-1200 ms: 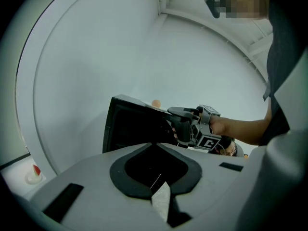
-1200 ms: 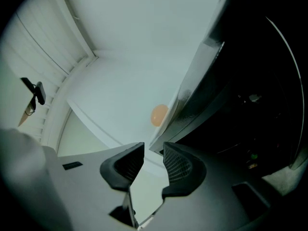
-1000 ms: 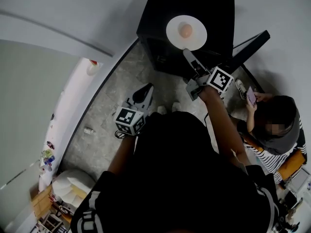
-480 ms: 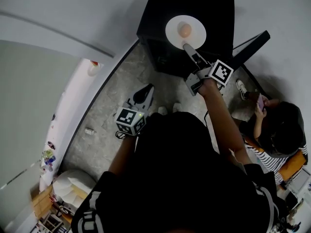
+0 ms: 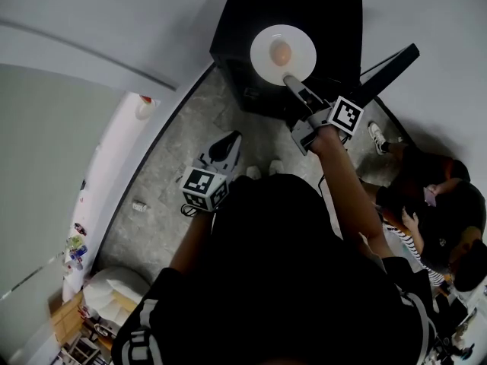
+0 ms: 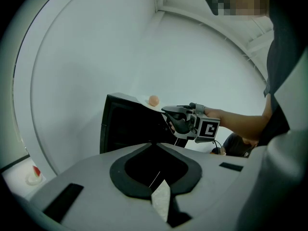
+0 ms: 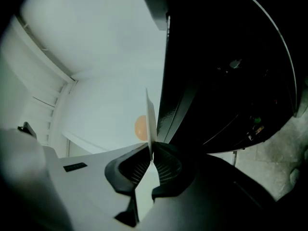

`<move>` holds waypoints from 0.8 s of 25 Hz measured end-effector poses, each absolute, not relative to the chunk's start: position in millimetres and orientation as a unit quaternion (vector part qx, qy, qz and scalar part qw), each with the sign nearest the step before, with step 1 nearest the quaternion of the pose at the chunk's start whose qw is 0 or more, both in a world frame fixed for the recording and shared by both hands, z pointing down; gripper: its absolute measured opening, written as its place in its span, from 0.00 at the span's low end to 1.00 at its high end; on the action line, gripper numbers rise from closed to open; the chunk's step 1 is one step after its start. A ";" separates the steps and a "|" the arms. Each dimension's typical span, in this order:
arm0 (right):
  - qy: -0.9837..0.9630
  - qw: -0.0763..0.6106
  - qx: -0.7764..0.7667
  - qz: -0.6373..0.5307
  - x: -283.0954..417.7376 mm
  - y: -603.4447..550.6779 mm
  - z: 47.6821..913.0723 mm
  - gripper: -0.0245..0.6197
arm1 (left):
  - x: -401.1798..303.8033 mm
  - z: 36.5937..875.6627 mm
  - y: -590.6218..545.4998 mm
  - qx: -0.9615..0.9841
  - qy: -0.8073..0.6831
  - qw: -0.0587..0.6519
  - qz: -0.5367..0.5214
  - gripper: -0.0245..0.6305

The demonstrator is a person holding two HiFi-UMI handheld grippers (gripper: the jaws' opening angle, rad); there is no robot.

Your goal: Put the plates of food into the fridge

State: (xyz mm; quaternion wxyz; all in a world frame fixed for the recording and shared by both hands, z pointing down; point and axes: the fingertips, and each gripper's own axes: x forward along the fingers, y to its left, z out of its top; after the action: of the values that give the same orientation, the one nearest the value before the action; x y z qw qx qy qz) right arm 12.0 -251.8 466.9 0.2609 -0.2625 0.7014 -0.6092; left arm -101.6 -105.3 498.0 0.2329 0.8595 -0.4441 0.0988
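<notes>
At the left, the left gripper [image 5: 225,146] hangs low over the grey speckled floor [image 5: 163,188], well apart from the fridge. Its own view shows its dark pads drawn together with nothing between them. Ahead and to the right stands the small black box-shaped fridge [image 5: 247,10]. The round white plate [image 5: 301,46] lies flat on its top, near the front edge, with a single round peach-coloured piece of food [image 5: 280,51] at its middle. The right gripper [image 5: 289,80] reaches up to the plate's near rim. Its jaws are closing, and its own view shows the thin rim edge-on between the ribbed pads, which already pinch it. Farther right, a person in dark clothes [image 5: 437,219] sits low beside the fridge.
</notes>
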 end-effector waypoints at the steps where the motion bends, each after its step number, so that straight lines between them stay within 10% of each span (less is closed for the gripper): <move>1: 0.702 0.259 -0.261 -0.610 10.9 -248.8 465.7 0.10 | -101.4 497.8 -104.0 0.860 -0.443 0.233 0.099 0.07; 20: 0.667 0.264 -0.245 -0.652 15.8 -194.2 465.0 0.09 | -88.8 494.7 -82.2 0.863 -0.437 0.231 0.105 0.07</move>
State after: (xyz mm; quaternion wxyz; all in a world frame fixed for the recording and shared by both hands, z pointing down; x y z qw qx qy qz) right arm 15.8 -194.2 465.0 0.2639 -0.2451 0.6671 -0.6521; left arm -88.8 -82.2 494.7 0.2311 0.8630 -0.4370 0.1046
